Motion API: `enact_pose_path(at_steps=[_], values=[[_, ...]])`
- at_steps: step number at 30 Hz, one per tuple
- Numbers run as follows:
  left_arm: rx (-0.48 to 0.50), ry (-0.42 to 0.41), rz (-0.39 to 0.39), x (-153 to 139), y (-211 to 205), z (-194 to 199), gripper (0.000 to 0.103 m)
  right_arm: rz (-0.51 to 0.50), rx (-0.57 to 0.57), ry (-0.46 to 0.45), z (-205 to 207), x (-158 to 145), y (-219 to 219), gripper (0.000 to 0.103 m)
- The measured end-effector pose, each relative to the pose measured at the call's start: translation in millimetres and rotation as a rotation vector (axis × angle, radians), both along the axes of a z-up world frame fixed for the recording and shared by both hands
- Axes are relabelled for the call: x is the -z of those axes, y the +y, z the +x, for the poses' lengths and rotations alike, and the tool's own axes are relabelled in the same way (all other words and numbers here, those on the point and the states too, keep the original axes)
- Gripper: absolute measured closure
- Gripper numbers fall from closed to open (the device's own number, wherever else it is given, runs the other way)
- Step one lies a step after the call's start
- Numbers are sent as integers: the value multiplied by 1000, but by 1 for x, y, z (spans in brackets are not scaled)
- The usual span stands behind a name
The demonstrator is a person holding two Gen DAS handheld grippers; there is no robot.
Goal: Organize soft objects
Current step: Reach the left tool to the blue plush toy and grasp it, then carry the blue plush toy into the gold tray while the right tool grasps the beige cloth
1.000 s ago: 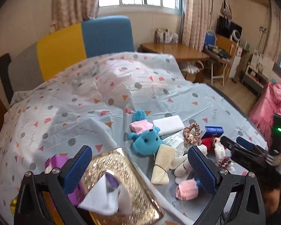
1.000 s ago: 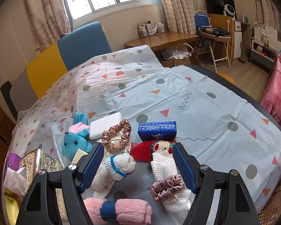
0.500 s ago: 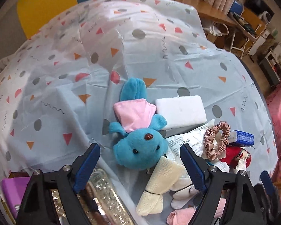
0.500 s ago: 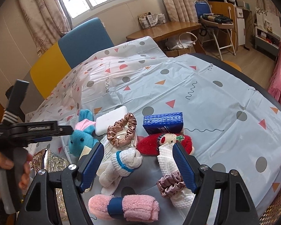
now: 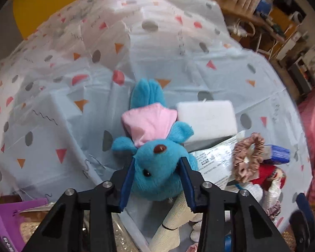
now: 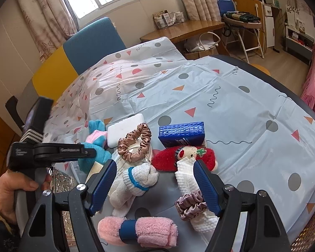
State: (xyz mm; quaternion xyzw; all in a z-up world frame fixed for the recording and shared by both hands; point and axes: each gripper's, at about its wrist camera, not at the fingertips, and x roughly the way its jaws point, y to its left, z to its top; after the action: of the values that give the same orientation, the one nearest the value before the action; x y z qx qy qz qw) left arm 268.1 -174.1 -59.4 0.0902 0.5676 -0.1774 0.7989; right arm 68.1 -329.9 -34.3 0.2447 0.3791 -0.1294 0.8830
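Far left: a person's hand [image 6: 9, 191] grips the handle of the left gripper [image 5: 157, 178], beside a gold patterned box [image 6: 62, 183] and a purple packet [image 5: 5, 220] at the table edge. Left gripper points steeply down over a blue plush toy [image 5: 157, 172] with a pink patch on its back; jaws closing, blue pads on either side of the toy's head and touching its fur. Toy lies on the patterned tablecloth [image 5: 52, 115], head toward the camera. Just right of it, touching: a white sponge block [image 5: 208, 121]. Below that a printed plastic packet [image 5: 212, 163] with a brown scrunchie [image 5: 248, 155] on top. Centre: a white sock with blue band [image 6: 134, 182], a pink rolled towel [image 6: 140, 232] nearest the camera. Right gripper [image 6: 155, 185] hovers above the pile, jaws wide apart, nothing between the pads. Further right: a red plush doll [image 6: 184, 157], a blue box [image 6: 181, 133] behind it, a white waffle cloth [image 6: 187, 180] with a mauve scrunchie [image 6: 191, 206] on it
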Motion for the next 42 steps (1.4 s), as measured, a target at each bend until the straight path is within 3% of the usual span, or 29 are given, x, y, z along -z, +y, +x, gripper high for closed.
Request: enact_pose_path(at_steps=[5,11,17,18,20,27,35,42], values=[[-12,-84,-69,-42,24,-14,70,0,-25,0,2,1,3,26],[-1,-146,-117,-74,45,-27,74,23,-132,31,11,10,20,26],[-10,-181,-196,-92,57,-38,76,21,-206,68,19,20,36,36],[-15,-197,-208,-99,60,-40,83,24,-221,72,20,21,38,37],[-16,-236,-227,-114,68,-44,84,22,-252,89,23,24,44,41],[-52,-290,-273,-145,100,-47,85,107,-316,117,43,33,59,57],[-160,-374,-344,-180,170,-53,85,248,-371,191,90,56,80,61],[-262,-475,-333,-200,260,-81,85,267,-361,302,114,86,95,61]])
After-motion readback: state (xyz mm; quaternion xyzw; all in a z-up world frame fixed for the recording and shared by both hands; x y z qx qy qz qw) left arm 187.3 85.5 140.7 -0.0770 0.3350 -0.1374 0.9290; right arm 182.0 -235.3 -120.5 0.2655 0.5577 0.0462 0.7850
